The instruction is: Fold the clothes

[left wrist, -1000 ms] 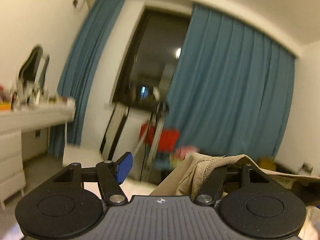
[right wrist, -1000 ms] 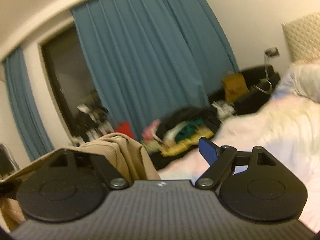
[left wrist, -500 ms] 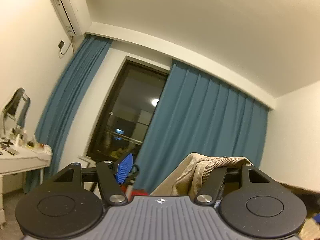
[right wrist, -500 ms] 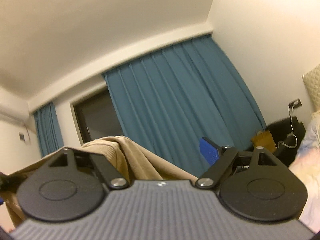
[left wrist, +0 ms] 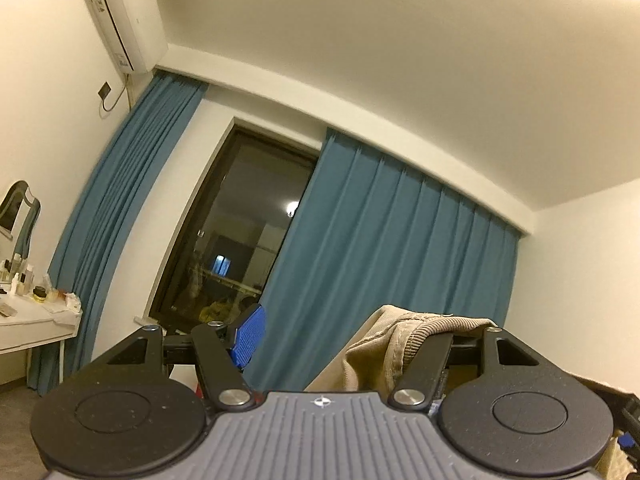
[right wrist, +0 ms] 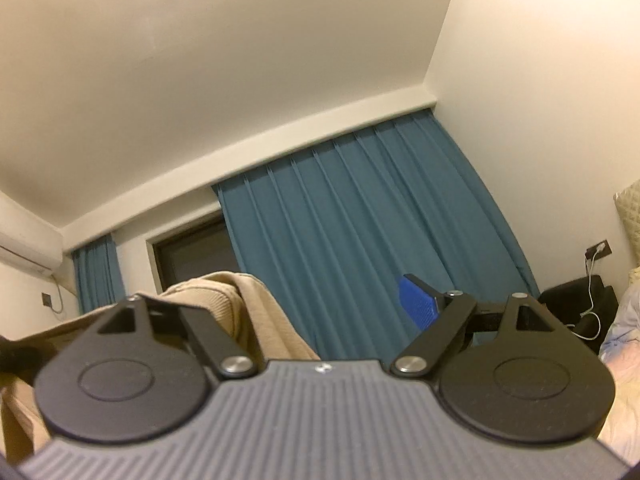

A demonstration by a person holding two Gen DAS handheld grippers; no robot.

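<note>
Both grippers point up toward the ceiling and blue curtains [left wrist: 384, 248]. The left gripper [left wrist: 336, 332] and right gripper [right wrist: 328, 300] stand spread wide, the beige garment [left wrist: 404, 340] draped over one finger of each, unclamped.

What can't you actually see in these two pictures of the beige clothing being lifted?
- Most of the beige garment: in both wrist views it hangs below the gripper bodies and the frame edge.
- Left gripper: cloth covers its right finger, so the grip is unclear.
- Right gripper: cloth covers its left finger likewise.
- The bed: cut off at the right wrist view's edge.
</note>
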